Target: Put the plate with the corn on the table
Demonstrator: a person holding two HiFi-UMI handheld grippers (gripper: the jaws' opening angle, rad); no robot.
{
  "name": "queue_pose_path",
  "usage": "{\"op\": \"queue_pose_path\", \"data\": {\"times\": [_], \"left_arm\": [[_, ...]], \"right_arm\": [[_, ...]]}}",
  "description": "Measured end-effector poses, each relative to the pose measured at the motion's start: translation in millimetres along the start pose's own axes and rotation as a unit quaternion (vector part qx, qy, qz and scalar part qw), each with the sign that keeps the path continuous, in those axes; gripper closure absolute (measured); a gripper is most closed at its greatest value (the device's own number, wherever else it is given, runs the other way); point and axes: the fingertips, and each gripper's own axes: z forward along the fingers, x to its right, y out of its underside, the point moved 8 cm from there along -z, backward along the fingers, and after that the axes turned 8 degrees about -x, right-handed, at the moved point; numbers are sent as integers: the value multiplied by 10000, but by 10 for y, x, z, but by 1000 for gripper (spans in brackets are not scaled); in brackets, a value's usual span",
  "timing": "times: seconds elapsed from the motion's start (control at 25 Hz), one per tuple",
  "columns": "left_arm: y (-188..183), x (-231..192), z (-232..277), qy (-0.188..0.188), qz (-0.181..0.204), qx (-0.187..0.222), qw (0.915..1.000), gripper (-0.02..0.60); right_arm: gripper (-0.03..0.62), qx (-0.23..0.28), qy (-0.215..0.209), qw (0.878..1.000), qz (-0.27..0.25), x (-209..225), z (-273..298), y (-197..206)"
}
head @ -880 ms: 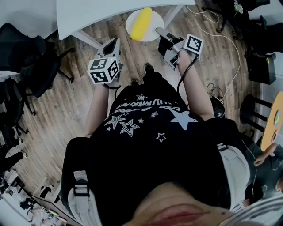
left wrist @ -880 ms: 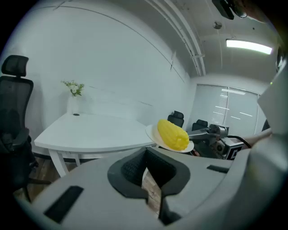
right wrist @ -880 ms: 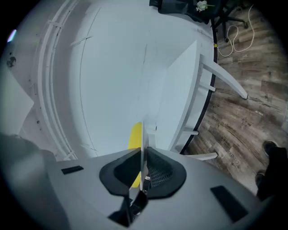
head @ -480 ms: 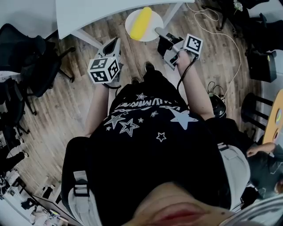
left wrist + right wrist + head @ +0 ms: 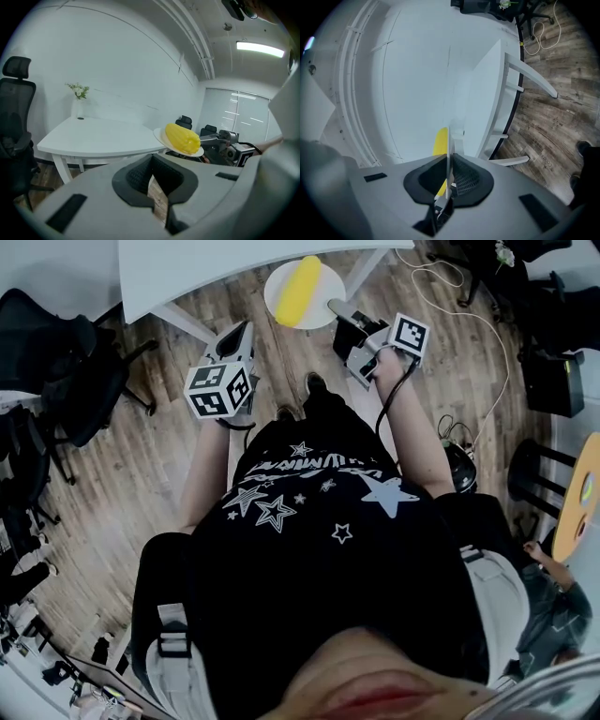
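A white plate (image 5: 278, 276) carrying a yellow corn cob (image 5: 300, 289) hangs in the air just off the curved edge of the white table (image 5: 187, 268). My right gripper (image 5: 336, 307) is shut on the plate's rim from the right. In the right gripper view the plate (image 5: 448, 145) shows edge-on between the jaws of the right gripper (image 5: 449, 180), with the corn (image 5: 439, 140) behind it and the table (image 5: 480, 112) ahead. My left gripper (image 5: 246, 328) is shut and empty, left of the plate. The left gripper view shows the corn (image 5: 183, 138) on the plate (image 5: 161, 137) beside the table (image 5: 103, 138), beyond the left gripper (image 5: 152, 180).
Black office chairs (image 5: 66, 362) stand to the left on the wood floor. A white cable (image 5: 469, 324) trails on the floor at the right. A small vase of flowers (image 5: 78, 101) stands at the table's far side. Table legs (image 5: 525, 75) reach down near the plate.
The plate with the corn has crept slightly up and towards the table edge in my right gripper. The left gripper has barely moved.
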Motion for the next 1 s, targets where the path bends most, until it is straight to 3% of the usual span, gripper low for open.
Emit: {"op": "queue_pose_path", "data": {"times": [0.56,1.0], "left_arm": [[-63,-305,-177,-21,-10,97,9999,575],[-400,-632,312,-181,-121,1,9998,575]], "right_arm": [[568,82,83,9999,78,-103,207,29],[568,-75,86,9997,198,0,676,-613]]}}
